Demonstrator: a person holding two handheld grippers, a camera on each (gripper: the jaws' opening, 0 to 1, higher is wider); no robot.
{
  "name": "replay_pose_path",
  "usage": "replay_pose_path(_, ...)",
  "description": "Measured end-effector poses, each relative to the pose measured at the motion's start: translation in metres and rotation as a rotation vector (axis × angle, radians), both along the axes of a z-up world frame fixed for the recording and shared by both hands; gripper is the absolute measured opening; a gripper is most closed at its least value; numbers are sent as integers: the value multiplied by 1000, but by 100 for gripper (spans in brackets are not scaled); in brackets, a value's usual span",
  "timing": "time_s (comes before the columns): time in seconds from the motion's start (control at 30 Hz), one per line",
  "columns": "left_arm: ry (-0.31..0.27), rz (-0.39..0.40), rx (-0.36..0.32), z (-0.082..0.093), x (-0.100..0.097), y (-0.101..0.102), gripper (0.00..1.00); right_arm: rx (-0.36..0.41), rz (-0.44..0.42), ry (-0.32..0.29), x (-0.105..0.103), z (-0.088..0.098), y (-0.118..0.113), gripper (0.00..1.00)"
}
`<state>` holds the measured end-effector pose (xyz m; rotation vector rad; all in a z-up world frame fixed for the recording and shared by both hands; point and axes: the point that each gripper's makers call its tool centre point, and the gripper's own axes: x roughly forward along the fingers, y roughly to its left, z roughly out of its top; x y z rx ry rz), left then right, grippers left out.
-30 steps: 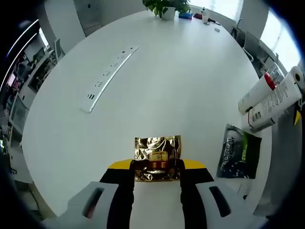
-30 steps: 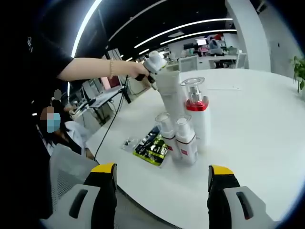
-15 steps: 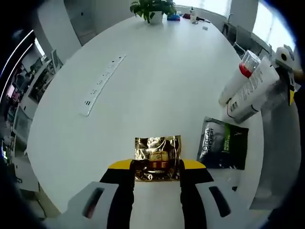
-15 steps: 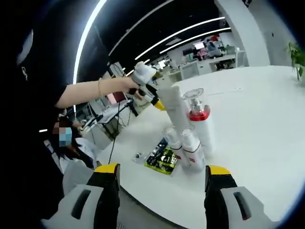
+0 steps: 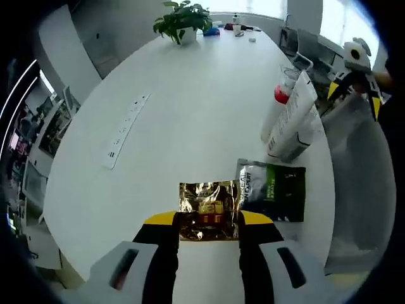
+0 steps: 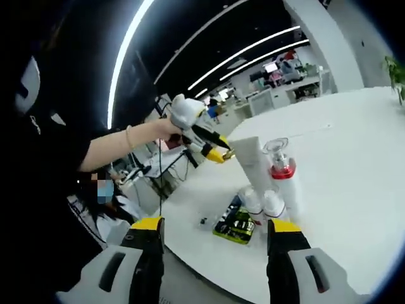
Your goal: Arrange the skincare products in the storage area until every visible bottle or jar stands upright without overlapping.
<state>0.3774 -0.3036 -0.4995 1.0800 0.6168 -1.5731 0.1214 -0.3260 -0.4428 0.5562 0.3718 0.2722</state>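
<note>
Left gripper [image 5: 209, 223], yellow-tipped with black jaws, closed on the near edge of a crinkled gold foil sachet [image 5: 209, 209], held clear above the white oval table [image 5: 190, 120]; the sachet is judged light, limp and slick, so a pinch along a sealed edge suits it better than one across its soft middle. Right gripper [image 6: 215, 244], seen in the right gripper view with its jaws standing wide apart and nothing between them, back from the table edge. The products cluster near that edge: a tall white squeeze tube [image 6: 252, 166] standing beside a white pump bottle with a red collar and clear cap [image 6: 282, 177], two small white bottles [image 6: 264, 206] in front of them, and a flat dark sachet with green print [image 5: 273, 191] lying on the table just beside. The bottles are judged rigid and smooth but top-heavy, best gripped around the mid-body; the tube will yield under pressure.
</note>
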Motion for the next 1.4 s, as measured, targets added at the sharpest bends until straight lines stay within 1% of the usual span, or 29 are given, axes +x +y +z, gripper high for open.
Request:
replay_pose_path(0.03, -12, -12, 4, 2, -5, 3, 36, -6, -1, -16, 2, 4, 0, 65)
replay_pose_path(0.07, -11, -18, 3, 6, -13, 6, 36, -2, -2, -26, 3, 7, 1, 65)
replay_pose_path(0.13, 6, -26, -19, 13, -27, 9, 36, 14, 7, -29, 5, 10, 5, 64)
replay_pose_path(0.2, 7, -38, -27, 18, -34, 12, 36, 17, 13, -31, 5, 11, 7, 64)
replay_pose_path(0.27, -4, -55, -27, 21, -40, 16, 36, 24, 18, -25, 5, 12, 9, 61)
replay_pose_path(0.3, -8, -65, -30, 25, -48, 18, 36, 37, 17, -24, 5, 12, 11, 60)
replay_pose_path(0.37, -9, -76, -38, 29, -54, 20, 36, 51, 21, -32, 6, 15, 13, 57)
replay_pose_path(0.43, -23, -96, -48, 34, -63, 21, 36, 63, 25, -40, 8, 18, 17, 54)
replay_pose_path(0.5, -36, -121, -46, 37, -74, 24, 36, 77, 38, -42, 12, 20, 23, 53)
replay_pose_path(0.67, -28, -155, -61, 42, -94, 27, 36, 89, 63, -46, 20, 21, 34, 49)
replay_pose_path(0.77, -28, -165, -68, 44, -101, 28, 36, 104, 70, -46, 23, 20, 38, 46)
replay_pose_path(0.9, -30, -179, -79, 51, -112, 34, 36, 153, 74, -39, 32, 20, 41, 44)
replay_pose_path(1.07, -29, -188, -94, 56, -125, 39, 36, 172, 72, -34, 45, 19, 39, 40)
replay_pose_path(1.13, -33, -191, -96, 56, -127, 40, 36, 185, 70, -31, 50, 19, 42, 38)
replay_pose_path(1.17, -35, -194, -96, 57, -133, 43, 36, 189, 70, -32, 52, 20, 44, 38)
replay_pose_path(1.23, -37, -197, -100, 58, -137, 44, 36, 199, 70, -28, 54, 20, 48, 37)
replay_pose_path(1.3, -36, -201, -104, 59, -138, 45, 36, 214, 68, -21, 56, 19, 50, 36)
replay_pose_path(1.4, -38, -207, -109, 61, -141, 45, 36, 267, 56, -10, 60, 18, 51, 36)
